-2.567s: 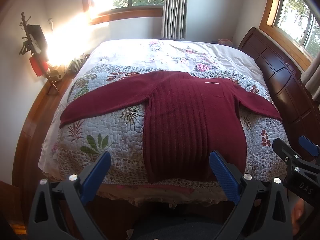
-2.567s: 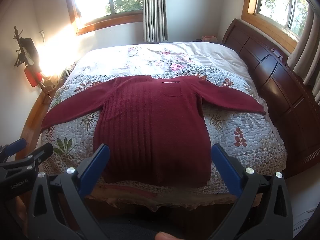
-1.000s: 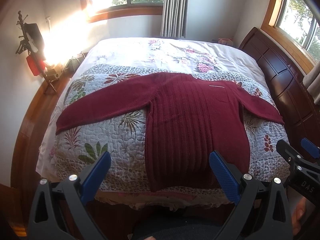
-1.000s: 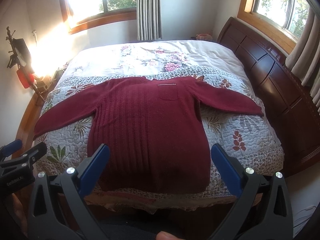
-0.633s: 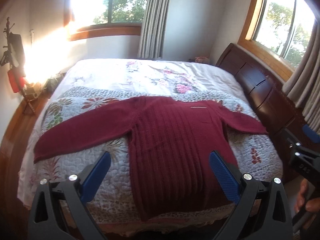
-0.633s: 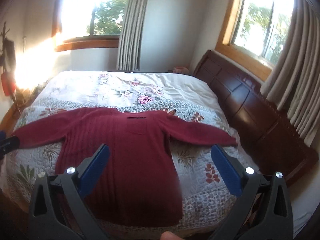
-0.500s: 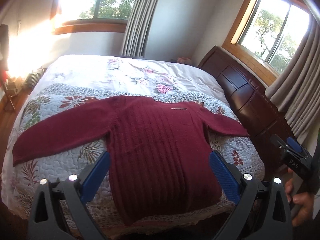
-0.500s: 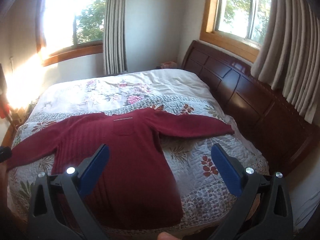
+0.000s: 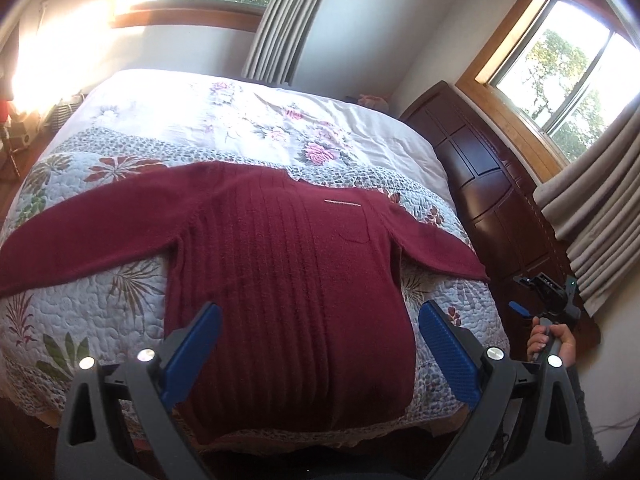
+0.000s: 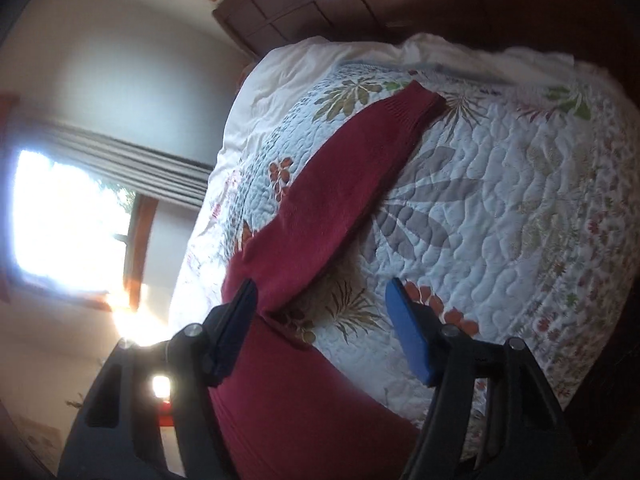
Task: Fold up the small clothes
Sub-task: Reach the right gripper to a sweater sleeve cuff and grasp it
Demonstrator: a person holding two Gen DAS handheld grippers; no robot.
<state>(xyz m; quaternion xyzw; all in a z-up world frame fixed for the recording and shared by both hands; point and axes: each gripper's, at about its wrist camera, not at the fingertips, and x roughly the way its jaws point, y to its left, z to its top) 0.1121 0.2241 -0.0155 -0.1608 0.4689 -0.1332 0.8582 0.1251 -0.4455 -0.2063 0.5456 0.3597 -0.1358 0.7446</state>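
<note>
Left wrist view: red sweater [image 9: 288, 280] spread flat on quilt [image 9: 92, 308], sleeves outstretched, white label strip [image 9: 342, 202] at collar, too small to read. Left gripper [image 9: 318, 348] wide apart, empty, above hem. "DAS" faint on right gripper [image 9: 548, 292] in hand [image 9: 550, 342].

Right wrist view, tilted, blurred: right gripper [image 10: 320, 328] spread, empty, near sleeve [image 10: 344, 184].

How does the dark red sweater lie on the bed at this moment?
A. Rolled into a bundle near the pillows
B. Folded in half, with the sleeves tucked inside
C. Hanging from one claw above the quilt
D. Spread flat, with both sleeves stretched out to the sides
D: the sweater lies flat on the quilt, one sleeve reaching out to each side, and neither open claw grips it.
</note>
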